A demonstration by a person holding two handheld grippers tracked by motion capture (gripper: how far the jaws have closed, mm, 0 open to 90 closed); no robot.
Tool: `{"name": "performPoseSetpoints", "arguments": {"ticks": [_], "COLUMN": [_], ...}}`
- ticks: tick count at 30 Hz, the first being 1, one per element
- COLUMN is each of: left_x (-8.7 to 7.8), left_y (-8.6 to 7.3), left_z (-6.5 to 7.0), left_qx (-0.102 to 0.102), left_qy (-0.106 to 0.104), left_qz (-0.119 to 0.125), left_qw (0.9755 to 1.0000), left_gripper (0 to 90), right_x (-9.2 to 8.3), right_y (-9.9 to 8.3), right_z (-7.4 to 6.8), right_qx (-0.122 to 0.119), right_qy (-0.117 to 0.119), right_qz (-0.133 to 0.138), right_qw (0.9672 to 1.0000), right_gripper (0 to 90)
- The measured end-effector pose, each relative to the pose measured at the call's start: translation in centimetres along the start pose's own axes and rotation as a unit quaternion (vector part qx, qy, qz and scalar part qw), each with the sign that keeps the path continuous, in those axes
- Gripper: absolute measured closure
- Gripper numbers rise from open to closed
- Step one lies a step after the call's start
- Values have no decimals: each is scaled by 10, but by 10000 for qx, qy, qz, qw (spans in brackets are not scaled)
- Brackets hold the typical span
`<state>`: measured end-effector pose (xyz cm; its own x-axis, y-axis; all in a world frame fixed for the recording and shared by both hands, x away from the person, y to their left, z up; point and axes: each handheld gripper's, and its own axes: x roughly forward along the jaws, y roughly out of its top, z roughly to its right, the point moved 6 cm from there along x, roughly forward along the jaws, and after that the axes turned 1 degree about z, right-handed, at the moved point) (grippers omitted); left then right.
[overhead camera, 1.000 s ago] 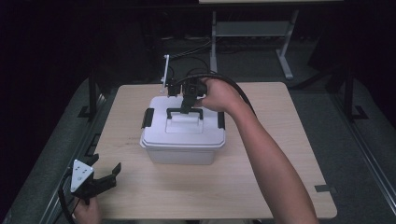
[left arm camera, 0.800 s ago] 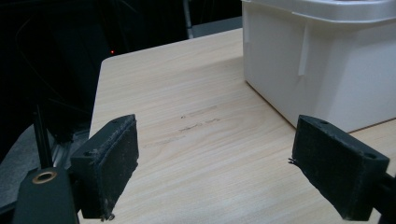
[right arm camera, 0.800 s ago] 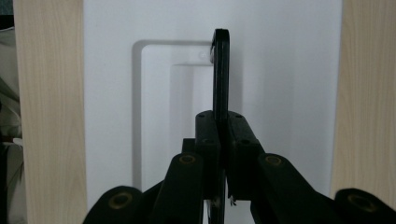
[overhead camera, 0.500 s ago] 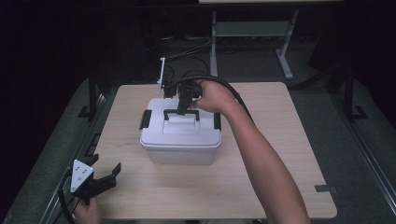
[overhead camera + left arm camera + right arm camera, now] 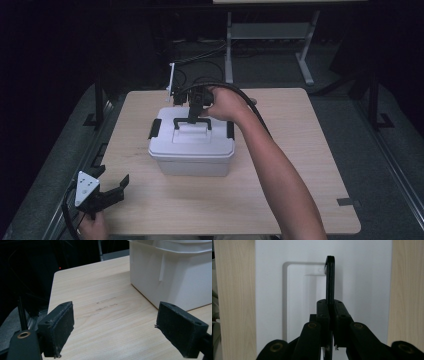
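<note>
A white lidded plastic box (image 5: 192, 152) stands mid-table on the wooden table (image 5: 300, 150). Its black carry handle (image 5: 191, 121) stands upright over the lid. My right gripper (image 5: 194, 115) reaches down from the far side and is shut on the handle's top bar. In the right gripper view the jaws of that gripper (image 5: 330, 305) pinch the handle (image 5: 330, 277) edge-on above the white lid (image 5: 362, 277). My left gripper (image 5: 109, 176) rests at the table's near left corner, open, with nothing between its pads. The left gripper (image 5: 116, 315) points at the box's side (image 5: 175, 277).
Black latches (image 5: 155, 129) sit on the box's left and right ends. A thin white upright piece (image 5: 171, 82) and cables stand at the table's far edge. A metal table frame (image 5: 265, 35) is behind. Dark tape (image 5: 347, 202) marks the near right corner.
The right hand has shifted slightly to the left and lower, with its gripper still on the handle. The box and the left gripper have stayed where they were.
</note>
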<state>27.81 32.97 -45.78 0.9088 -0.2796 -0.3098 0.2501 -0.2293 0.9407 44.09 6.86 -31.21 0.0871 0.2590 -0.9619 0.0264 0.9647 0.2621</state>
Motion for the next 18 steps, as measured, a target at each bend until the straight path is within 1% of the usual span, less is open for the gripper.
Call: {"name": "performPoseSetpoints", "arguments": {"ticks": [8,16,18], "left_x": [-1,-1,0], "left_y": [0,0,0], "left_z": [-1,-2,-2], "left_qx": [3,-50,-42], "left_qy": [15,33,31], "left_qz": [-9,17,11], "left_qw": [10000,10000,10000], "left_gripper": [140,140,140], "right_x": [7,12,12], "right_y": [1,0,-1], "right_z": [1,1,1], "right_qx": [35,24,77], "right_qy": [35,82,98], "right_qz": [-89,-110,-88], "right_qw": [9999,9999,9999], "right_gripper": [845,841,838]}}
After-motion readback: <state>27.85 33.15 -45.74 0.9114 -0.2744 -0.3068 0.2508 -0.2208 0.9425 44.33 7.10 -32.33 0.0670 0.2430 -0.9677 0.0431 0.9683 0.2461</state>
